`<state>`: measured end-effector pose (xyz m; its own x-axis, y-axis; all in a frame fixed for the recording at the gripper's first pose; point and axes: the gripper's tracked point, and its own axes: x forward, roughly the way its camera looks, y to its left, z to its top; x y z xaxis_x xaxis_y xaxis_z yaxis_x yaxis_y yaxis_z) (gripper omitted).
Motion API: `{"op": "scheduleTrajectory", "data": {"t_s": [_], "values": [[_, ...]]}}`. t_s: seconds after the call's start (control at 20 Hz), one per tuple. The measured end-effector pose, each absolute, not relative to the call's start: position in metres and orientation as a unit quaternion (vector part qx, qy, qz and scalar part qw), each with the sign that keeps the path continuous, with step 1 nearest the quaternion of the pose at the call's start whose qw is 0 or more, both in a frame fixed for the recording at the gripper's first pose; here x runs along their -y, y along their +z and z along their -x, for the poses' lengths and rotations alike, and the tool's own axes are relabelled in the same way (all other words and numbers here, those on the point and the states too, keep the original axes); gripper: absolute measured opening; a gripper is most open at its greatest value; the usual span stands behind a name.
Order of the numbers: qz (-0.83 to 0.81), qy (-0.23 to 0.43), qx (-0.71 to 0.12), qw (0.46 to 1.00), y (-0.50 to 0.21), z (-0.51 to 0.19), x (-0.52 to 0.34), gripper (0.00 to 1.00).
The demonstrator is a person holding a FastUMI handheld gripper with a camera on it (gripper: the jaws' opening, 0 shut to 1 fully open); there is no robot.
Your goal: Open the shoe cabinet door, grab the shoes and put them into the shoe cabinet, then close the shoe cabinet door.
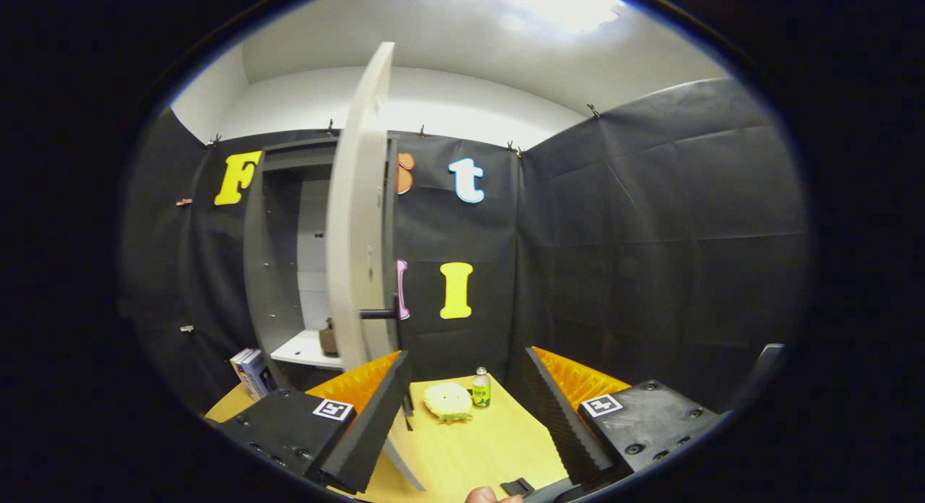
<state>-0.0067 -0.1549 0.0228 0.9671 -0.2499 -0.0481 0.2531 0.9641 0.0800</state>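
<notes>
The shoe [448,402] I take to be the pale, round-looking thing lying on the wooden table [470,452], just ahead of my fingers and between their lines; from this angle I cannot make out its opening or heel. It looks light and soft, likely to squash and deform under a squeeze, so I judge the best hold is across a firmer edge near the sole or collar, not the puffy top. Just to its right, nearly touching, stands a small bottle [481,388] that could tip if I come in wide on that side.

My gripper [464,409] is spread wide, nothing between the fingers.

Farther off to the left, the shoe cabinet [278,272] stands against the booth wall with its door [358,228] already swung out, edge-on toward me, its dark handle [377,314] sticking out low down. Inside, a white shelf [303,351] holds a small dark object I cannot identify. Some books [251,371] lean near the cabinet's left foot. A fingertip [483,496] shows at the near edge.
</notes>
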Motion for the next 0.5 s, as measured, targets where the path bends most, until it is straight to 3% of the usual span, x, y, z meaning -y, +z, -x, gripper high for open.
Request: {"op": "scheduleTrajectory", "data": {"t_s": [0.5], "values": [[-0.056,-0.1,-0.048,0.992,-0.004,-0.032,0.151,0.96]]}}
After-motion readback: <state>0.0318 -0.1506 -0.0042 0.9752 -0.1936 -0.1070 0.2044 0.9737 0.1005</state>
